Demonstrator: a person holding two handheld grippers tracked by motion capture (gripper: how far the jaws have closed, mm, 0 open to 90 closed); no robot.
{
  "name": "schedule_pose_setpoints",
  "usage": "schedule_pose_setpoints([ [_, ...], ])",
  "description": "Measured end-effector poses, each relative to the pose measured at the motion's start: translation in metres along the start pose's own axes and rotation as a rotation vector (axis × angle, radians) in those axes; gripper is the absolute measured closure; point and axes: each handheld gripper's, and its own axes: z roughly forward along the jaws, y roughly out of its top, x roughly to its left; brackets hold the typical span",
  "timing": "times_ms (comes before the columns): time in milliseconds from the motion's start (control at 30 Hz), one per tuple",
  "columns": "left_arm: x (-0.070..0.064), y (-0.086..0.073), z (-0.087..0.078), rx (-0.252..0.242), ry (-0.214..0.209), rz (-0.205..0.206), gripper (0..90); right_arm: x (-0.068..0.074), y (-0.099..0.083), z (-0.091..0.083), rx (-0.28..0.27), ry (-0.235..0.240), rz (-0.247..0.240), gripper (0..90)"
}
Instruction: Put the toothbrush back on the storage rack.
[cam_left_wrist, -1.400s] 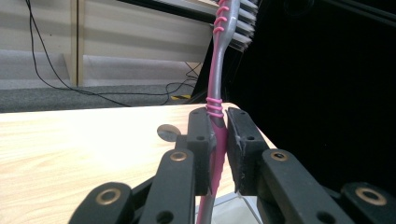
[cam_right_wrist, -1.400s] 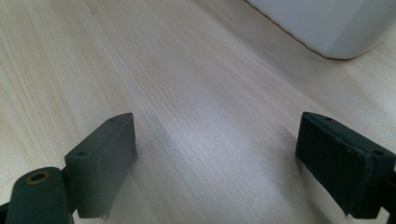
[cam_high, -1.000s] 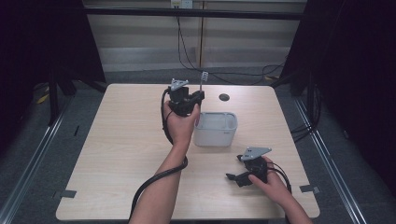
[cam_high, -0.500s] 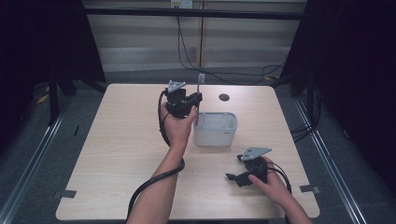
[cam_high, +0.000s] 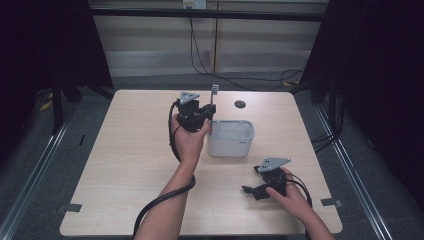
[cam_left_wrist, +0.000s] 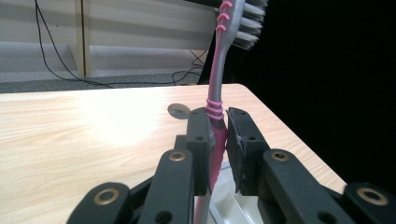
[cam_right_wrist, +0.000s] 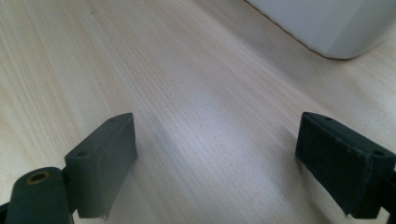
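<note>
Item 1, left claw (cam_high: 206, 111): clamped on the pink toothbrush (cam_left_wrist: 215, 112) about mid-handle, bristle head up, tail end pointing down at the white tub (cam_high: 231, 139). You hold it raised beside the tub's left rear corner, above the table (cam_high: 125, 160). In the left gripper view the jaws pinch the handle squarely just below its ribbed rings, and the brush stands close to upright with a slight lean.

Item 2, step in hand (judged): setting the toothbrush into, or lifting it clear of, the tub; the pictures do not settle which
- Keep your wrist level so the handle stays vertical; a lean would catch the tail on the rim
- Travel straight up or down over the opening, not across the wall
- Do not ease the jaws until the tail rests on the floor of the tub; the handle is thin and smooth and may pivot in a loose pinch

Item 3, right claw (cam_high: 254, 189): jaws spread wide, holding nothing, lying low on the table near the front right edge, well apart from the tub. Its pale wall (cam_right_wrist: 327, 28) shows ahead in the right gripper view.

Item 4, container: one white tub, rounded rectangle, open top, standing right of table centre. Contents: none visible from above; the near inner floor is hidden by the wall
</note>
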Motion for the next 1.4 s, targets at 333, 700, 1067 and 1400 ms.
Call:
schedule_pose_setpoints([
  [333, 0.000, -0.004, -0.006, 0.009, 0.004, 0.013, 79.2, 0.000, 0.000, 0.000, 0.000, 0.000, 0.000, 11.8],
  [700, -0.004, -0.004, -0.011, 0.006, 0.003, 0.043, 79.2, 0.000, 0.000, 0.000, -0.001, 0.001, -0.002, 11.8],
  [1067, -0.005, -0.010, -0.014, 0.013, 0.005, 0.055, 79.2, 0.000, 0.000, 0.000, -0.001, 0.001, -0.002, 11.8],
  [1400, -0.003, -0.017, -0.016, 0.024, 0.009, 0.046, 79.1, 0.000, 0.000, 0.001, -0.001, 0.002, -0.004, 11.8],
])
